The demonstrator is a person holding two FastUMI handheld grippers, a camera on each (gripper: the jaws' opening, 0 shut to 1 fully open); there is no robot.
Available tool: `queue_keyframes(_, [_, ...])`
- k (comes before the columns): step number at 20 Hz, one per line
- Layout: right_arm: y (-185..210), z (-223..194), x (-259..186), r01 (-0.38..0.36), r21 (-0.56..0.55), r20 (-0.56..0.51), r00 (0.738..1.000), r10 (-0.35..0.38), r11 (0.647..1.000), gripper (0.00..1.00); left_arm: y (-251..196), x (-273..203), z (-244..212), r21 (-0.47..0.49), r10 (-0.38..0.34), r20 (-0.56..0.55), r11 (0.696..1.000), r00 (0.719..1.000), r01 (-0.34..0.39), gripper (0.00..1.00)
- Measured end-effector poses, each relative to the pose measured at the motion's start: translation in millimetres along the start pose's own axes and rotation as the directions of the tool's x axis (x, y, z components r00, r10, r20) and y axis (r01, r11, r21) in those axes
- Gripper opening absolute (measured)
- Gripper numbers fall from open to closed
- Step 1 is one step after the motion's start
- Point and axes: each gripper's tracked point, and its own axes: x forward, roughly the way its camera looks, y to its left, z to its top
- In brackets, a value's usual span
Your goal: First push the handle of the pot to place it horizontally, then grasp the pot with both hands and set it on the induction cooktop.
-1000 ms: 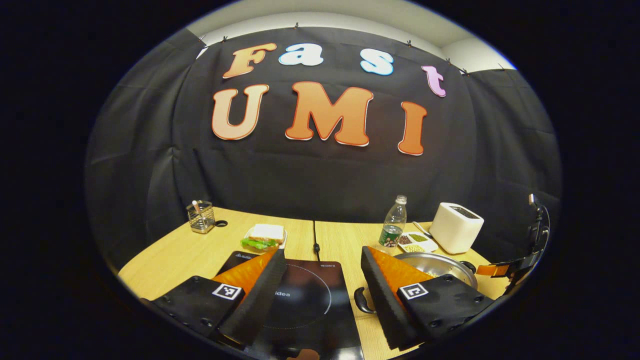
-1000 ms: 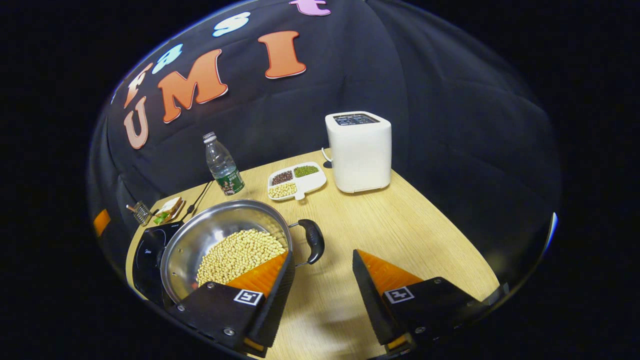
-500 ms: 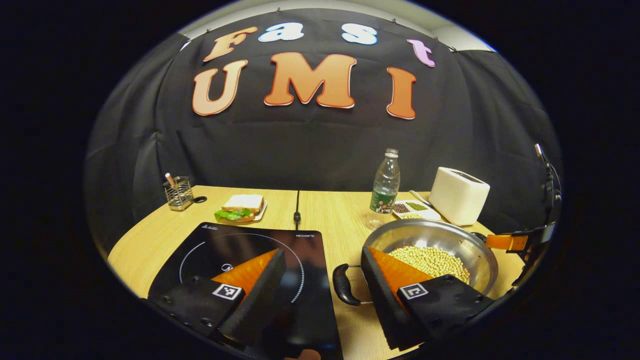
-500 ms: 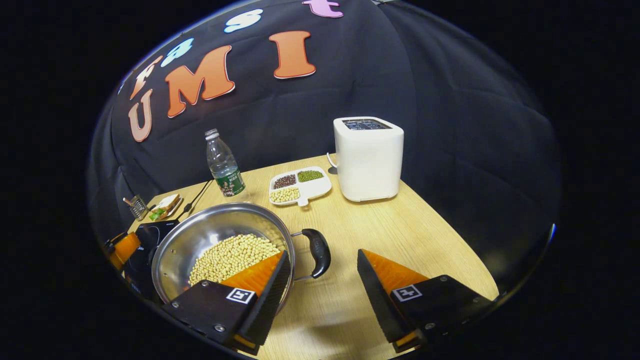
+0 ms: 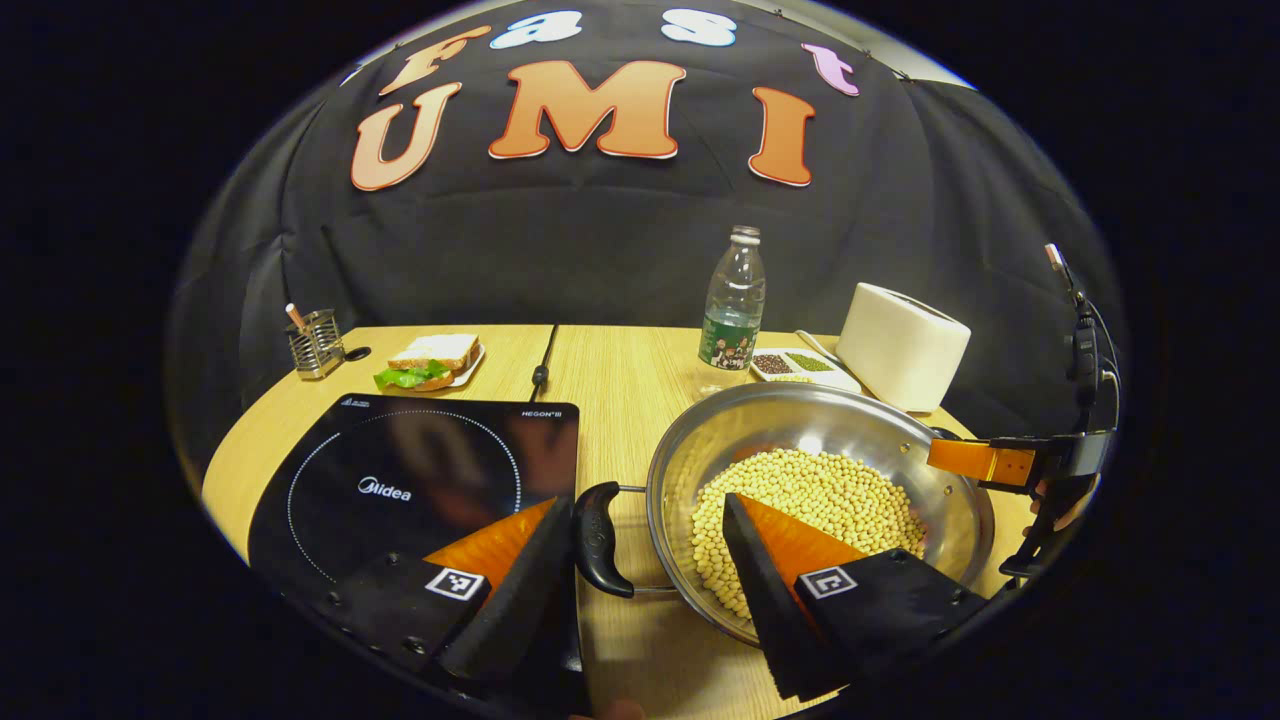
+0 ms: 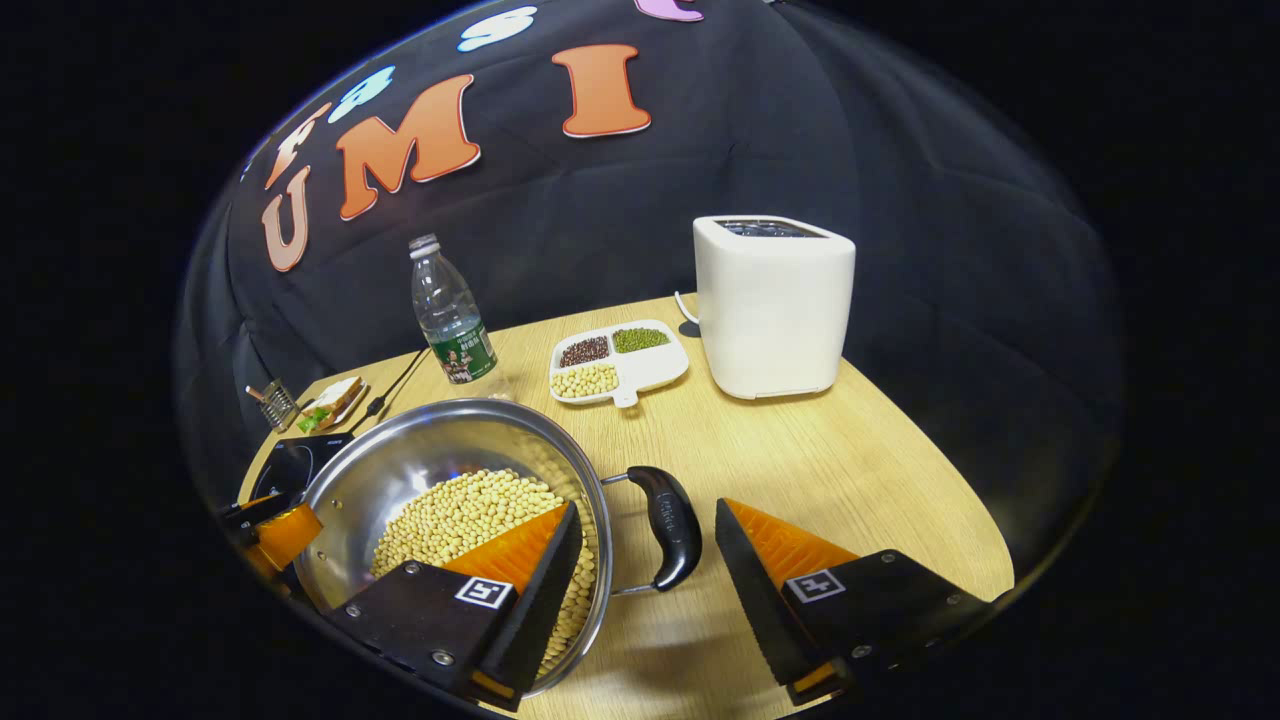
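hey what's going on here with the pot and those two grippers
A person holds a gripper in each hand at either side of a steel pot of soybeans on the table. The left gripper is open around one black handle, the right gripper open around the other handle. Neither has closed. The pot sits beside the induction cooktop, not on it.

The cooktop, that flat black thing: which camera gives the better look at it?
The left gripper view: the induction cooktop lies nearly whole there, its ring marking plain, left of the pot. In the right gripper view only a dark corner peeks out behind the pot's rim.
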Motion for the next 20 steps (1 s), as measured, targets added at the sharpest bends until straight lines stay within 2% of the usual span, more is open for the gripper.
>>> queue_keyframes(1, [-0.1,-3.6,3.3,-0.002,-0.005,-0.013,1.000,0.002,1.000,0.83,0.2,3.0,-5.1,-0.006,0.003,-0.020,1.000,1.000,-0.003,0.99])
queue_keyframes(2, [0.1,-4.9,-0.8,-0.013,-0.009,-0.025,1.000,0.013,1.000,0.70,0.5,4.6,-9.6,-0.010,0.009,-0.039,1.000,0.999,-0.010,0.99])
queue_keyframes(4, [-1.1,-7.9,0.7,-0.022,-0.004,-0.028,0.999,0.022,1.000,0.60,-0.1,7.1,-4.9,0.002,0.014,-0.034,1.000,0.999,-0.014,0.99])
queue_keyframes(8, [-3.0,-9.2,-1.8,-0.023,-0.020,-0.026,0.999,0.022,1.000,0.54,-2.6,15.4,-4.8,0.033,0.038,-0.049,0.999,0.998,-0.037,0.99])
queue_keyframes(12, [-10.8,-11.4,-6.2,-0.012,-0.004,-0.027,1.000,0.012,1.000,0.54,-4.3,24.4,-6.6,-0.020,0.038,-0.081,0.999,0.996,-0.040,0.98])
queue_keyframes(13, [-15.6,-10.8,-6.9,-0.004,0.005,-0.025,1.000,0.004,1.000,0.54,0.7,28.5,-11.2,-0.016,0.054,-0.094,0.998,0.994,-0.056,0.87])
queue_keyframes(15, [-20.2,-11.0,-10.5,-0.001,0.025,-0.021,1.000,0.001,1.000,0.54,-3.3,30.0,-6.5,-0.044,0.024,-0.080,0.999,0.996,-0.028,0.65])
queue_keyframes(16, [-19.7,-12.1,-9.6,0.009,0.018,-0.021,1.000,-0.008,1.000,0.54,-3.6,29.4,-10.1,-0.035,0.027,-0.098,0.999,0.995,-0.031,0.67])
queue_keyframes(17, [-21.1,-13.2,-12.0,0.018,0.017,-0.022,1.000,-0.018,1.000,0.54,-3.0,30.6,-9.0,-0.034,0.028,-0.087,0.999,0.996,-0.031,0.62])
queue_keyframes(20, [-23.4,-12.9,-21.7,0.037,0.061,-0.033,0.999,-0.035,0.997,0.51,-6.6,24.4,-11.0,-0.028,0.021,-0.103,0.999,0.994,-0.024,0.56])
